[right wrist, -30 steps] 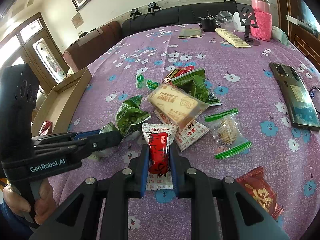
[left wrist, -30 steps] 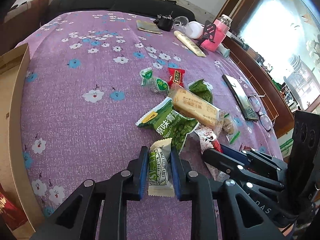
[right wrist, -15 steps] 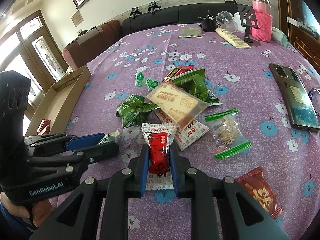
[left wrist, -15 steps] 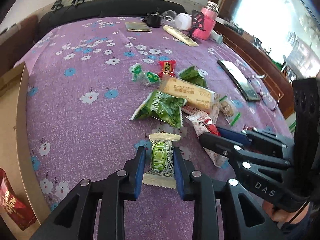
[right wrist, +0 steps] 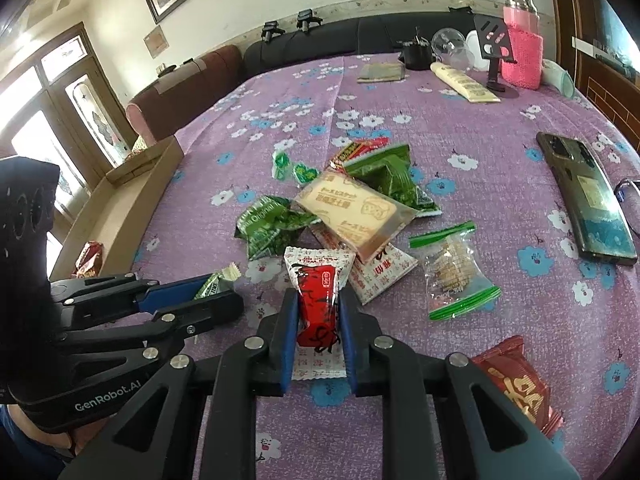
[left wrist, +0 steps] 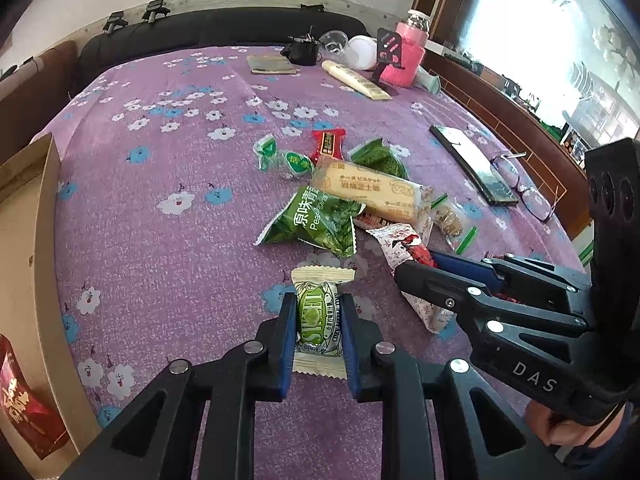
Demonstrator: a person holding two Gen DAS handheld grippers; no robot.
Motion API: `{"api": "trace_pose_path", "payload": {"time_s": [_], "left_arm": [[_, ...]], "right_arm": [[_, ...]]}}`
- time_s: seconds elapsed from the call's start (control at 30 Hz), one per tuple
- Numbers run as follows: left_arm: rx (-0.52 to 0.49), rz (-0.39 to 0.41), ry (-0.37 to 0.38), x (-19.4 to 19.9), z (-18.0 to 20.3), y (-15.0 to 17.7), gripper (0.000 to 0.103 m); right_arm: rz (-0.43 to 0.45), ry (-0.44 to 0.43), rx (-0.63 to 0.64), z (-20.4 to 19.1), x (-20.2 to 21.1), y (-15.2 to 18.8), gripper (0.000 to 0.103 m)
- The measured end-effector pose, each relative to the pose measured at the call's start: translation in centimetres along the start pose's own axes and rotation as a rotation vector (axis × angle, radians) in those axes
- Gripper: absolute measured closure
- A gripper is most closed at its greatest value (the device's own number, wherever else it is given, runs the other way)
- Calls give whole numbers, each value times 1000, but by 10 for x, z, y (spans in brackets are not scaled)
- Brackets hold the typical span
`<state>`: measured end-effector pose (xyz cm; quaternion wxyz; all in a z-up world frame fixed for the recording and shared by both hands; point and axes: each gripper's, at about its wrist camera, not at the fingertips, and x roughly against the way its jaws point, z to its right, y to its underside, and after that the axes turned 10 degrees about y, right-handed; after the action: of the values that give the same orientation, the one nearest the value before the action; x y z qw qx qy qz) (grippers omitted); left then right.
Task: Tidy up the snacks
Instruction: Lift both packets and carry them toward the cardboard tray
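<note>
Brown cardboard forms the shallow box [left wrist: 30,216] at the far left of the left wrist view, its wall standing against the edge of the purple flowered tablecloth [left wrist: 160,248]; a red packet [left wrist: 20,404] lies inside it. Right of the box, at the centre of that view, the left gripper [left wrist: 318,312] pinches a green-and-cream wrapped sweet [left wrist: 319,312]: the blue pads press on its two long sides, its crimped upper end juts out past the fingertips, and its lower end lies back between the fingers. Beyond it lies the loose heap of snacks, with a green pea bag [left wrist: 316,220] and a tan biscuit pack [left wrist: 368,190] on top. Further right, the right gripper [right wrist: 319,310] enters from the edge; in its own view it is clamped on a red-and-white packet [right wrist: 318,300], the pads squeezing the red middle while the white crimped end stands clear above the fingertips. To the right of that packet lie a clear green-edged cookie bag [right wrist: 452,272], a dark red packet [right wrist: 516,384] near the frame's lower edge, and a phone [right wrist: 588,196] well apart from the snacks.
</note>
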<state>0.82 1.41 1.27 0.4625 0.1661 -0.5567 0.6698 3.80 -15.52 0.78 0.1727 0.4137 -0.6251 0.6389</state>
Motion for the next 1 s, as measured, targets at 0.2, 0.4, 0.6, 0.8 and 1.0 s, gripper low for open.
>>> {"api": "trace_pose_path", "payload": {"time_s": [0.2, 0.4, 0.6, 0.8, 1.0], "left_arm": [[-1, 20, -3, 5, 2, -2, 83], [2, 43, -1, 14, 2, -4, 83], [-1, 53, -1, 19, 4, -4, 83], [4, 60, 0, 22, 2, -4, 83], [8, 73, -1, 28, 1, -4, 83]], "right_arm": [[35, -10, 10, -2, 6, -2, 84], [48, -22, 13, -3, 9, -3, 84], [67, -34, 23, -7, 13, -2, 84], [87, -52, 46, -13, 17, -1, 84], [108, -73, 67, -19, 22, 0, 84]]}}
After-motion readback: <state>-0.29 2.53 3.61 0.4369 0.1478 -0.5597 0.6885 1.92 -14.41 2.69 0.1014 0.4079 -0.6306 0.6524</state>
